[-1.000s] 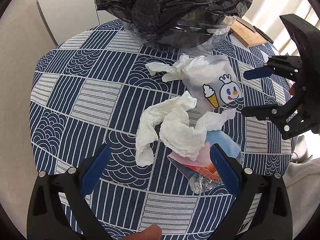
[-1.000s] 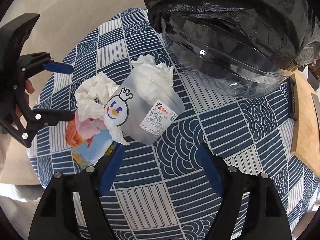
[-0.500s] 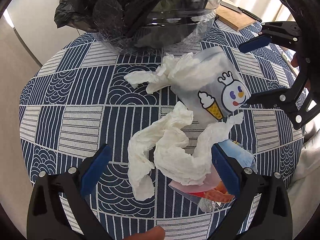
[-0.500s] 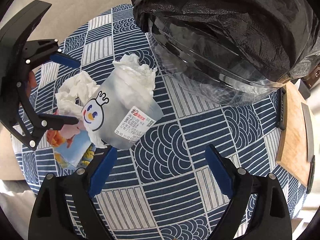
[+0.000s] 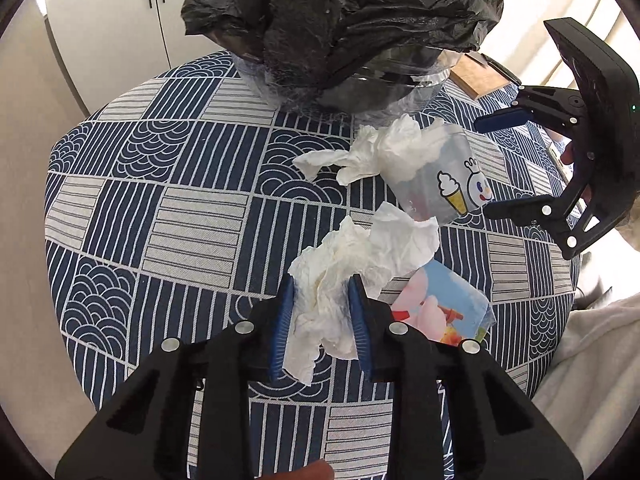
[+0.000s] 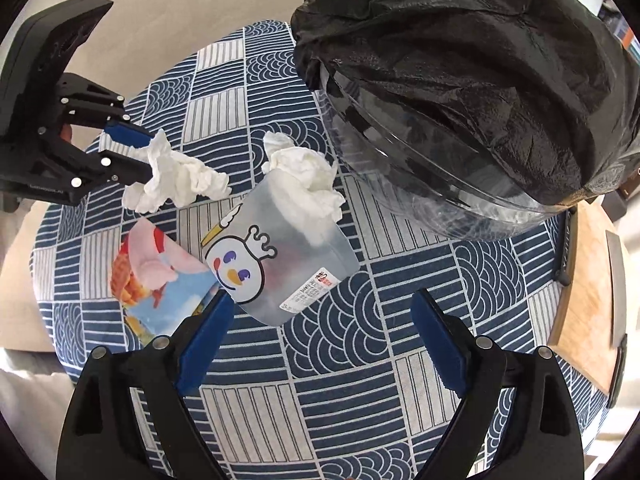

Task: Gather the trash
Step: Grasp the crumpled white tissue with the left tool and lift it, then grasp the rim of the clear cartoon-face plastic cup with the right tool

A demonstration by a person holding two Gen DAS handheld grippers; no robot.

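Observation:
My left gripper (image 5: 320, 296) is shut on a crumpled white tissue (image 5: 360, 256) and holds it above the patterned table; the tissue also shows in the right wrist view (image 6: 180, 176), between the left gripper's tips (image 6: 138, 150). A translucent plastic cup (image 6: 288, 256) with a cartoon face lies on its side, stuffed with more tissue (image 6: 304, 176); it shows in the left wrist view too (image 5: 444, 176). A colourful snack wrapper (image 6: 160, 276) lies beside the cup. My right gripper (image 6: 320, 316) is open, its jaws on either side of the cup's base.
A clear bin lined with a black trash bag (image 6: 460, 80) stands at the back of the round table with the blue patterned cloth (image 5: 180, 200). A wooden board (image 6: 584, 280) lies at the right table edge. White cabinets (image 5: 120, 20) stand behind.
My left gripper has closed on the loose tissue and lifted it off the wrapper. My right gripper has moved closer to the cup, still open.

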